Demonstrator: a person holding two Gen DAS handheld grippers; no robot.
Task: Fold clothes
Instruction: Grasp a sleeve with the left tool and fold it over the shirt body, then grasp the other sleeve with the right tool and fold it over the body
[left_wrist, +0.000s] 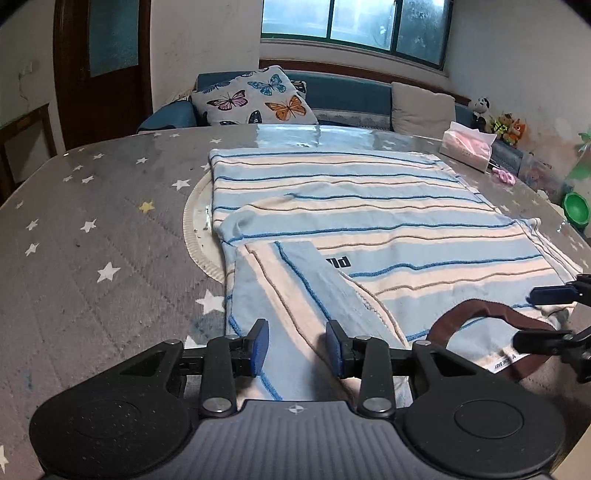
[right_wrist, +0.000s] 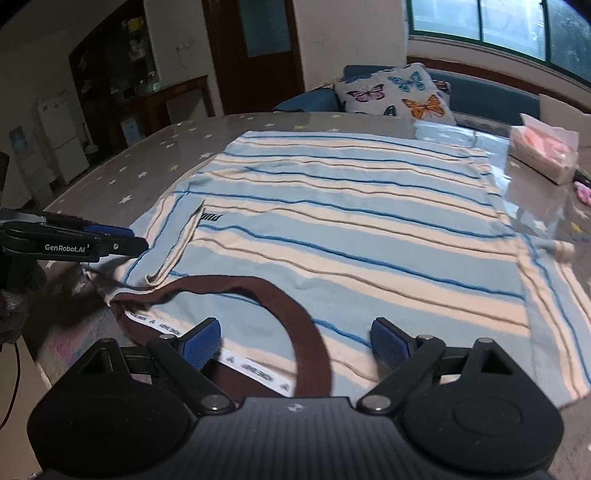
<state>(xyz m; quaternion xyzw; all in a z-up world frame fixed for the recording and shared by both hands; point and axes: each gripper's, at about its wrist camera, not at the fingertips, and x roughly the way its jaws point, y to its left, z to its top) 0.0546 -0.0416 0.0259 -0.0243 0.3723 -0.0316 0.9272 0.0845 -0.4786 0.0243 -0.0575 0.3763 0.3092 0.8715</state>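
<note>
Between the left gripper's (left_wrist: 297, 349) parted, empty pads lies the folded sleeve (left_wrist: 280, 295), running straight ahead; the right gripper (right_wrist: 295, 341), wide apart, straddles the brown collar (right_wrist: 306, 332).

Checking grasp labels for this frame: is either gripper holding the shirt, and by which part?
Nothing is held. The left gripper stands open over the folded-in sleeve of the shirt; the right gripper stands wide open over the collar.

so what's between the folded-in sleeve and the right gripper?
The shirt's brown collar and a strip of striped chest fabric; nothing else. Left wrist view shows it: folded sleeve, then the collar, then the right gripper.
</note>
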